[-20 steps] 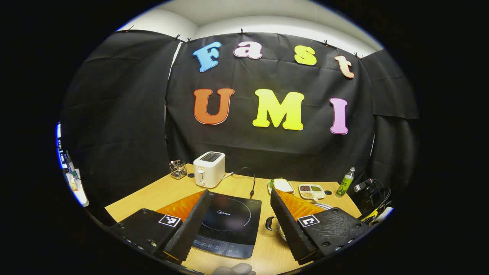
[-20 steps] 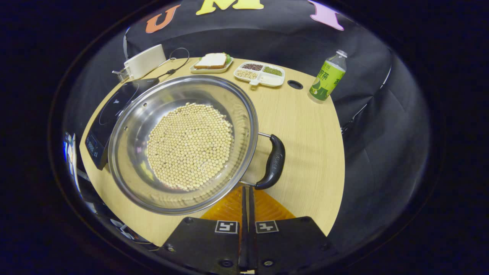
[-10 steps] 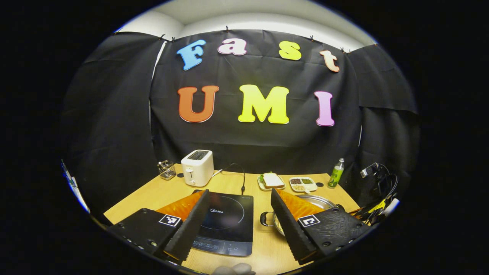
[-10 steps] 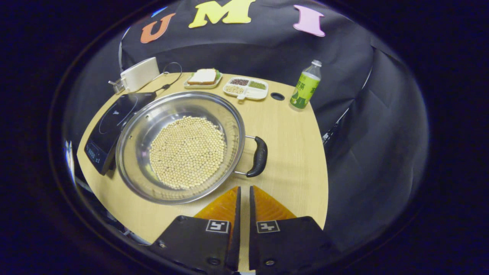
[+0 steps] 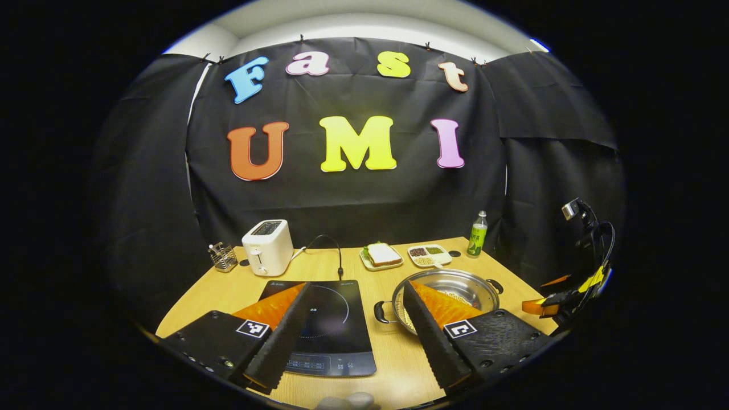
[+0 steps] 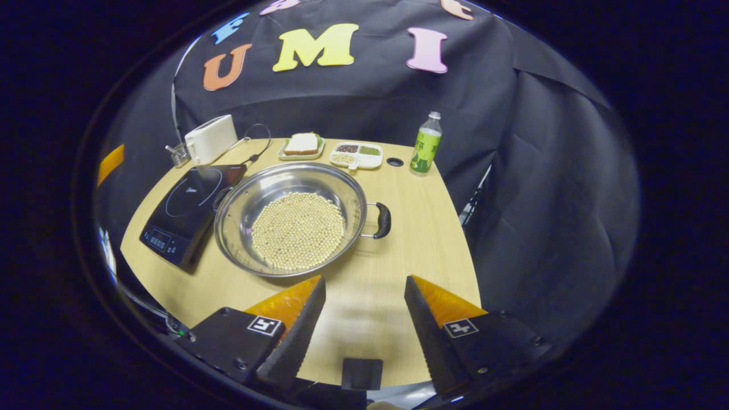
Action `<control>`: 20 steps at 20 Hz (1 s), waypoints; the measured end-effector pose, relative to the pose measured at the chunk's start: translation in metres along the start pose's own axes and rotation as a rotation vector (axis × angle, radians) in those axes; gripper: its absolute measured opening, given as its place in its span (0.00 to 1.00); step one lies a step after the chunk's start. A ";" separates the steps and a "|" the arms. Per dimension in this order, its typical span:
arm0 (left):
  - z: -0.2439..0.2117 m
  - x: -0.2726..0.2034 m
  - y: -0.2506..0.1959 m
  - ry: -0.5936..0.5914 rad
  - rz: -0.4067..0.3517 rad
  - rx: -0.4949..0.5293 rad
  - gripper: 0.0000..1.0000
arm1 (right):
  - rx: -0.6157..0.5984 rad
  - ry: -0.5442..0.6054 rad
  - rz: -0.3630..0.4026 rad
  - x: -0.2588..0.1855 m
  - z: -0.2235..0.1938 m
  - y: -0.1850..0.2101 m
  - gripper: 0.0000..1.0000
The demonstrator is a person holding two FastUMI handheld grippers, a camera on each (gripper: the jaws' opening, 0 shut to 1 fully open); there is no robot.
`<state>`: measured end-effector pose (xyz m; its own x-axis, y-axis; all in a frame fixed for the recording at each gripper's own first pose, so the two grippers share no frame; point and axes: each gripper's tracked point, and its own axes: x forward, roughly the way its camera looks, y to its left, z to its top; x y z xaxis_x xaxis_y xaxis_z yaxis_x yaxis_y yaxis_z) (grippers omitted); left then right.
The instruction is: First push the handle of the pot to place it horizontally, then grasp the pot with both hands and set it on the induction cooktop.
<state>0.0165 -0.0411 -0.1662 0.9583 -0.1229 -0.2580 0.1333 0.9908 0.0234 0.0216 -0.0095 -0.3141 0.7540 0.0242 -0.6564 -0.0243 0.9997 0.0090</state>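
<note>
On the light wooden table I see the wide stainless-steel pot of pale beans just beside the black induction cooktop, on its right, the two black pot handles lying along a line across the table. My right gripper hangs wide open and empty, with the pot ahead and slightly left, the right black handle nearest. My left gripper is equally open and empty above the cooktop's front. Its right finger hides part of the pot, and I cannot see whether pot and cooktop touch.
</note>
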 end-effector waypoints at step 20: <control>-0.120 0.143 -0.046 0.315 0.017 -0.056 0.96 | 0.073 0.111 0.098 0.105 0.040 -0.009 0.94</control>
<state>0.1172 -0.0977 -0.3201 0.8338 -0.0911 -0.5445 0.0952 0.9952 -0.0207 0.1276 -0.0155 -0.3530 0.6733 0.1247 -0.7287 -0.0435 0.9906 0.1293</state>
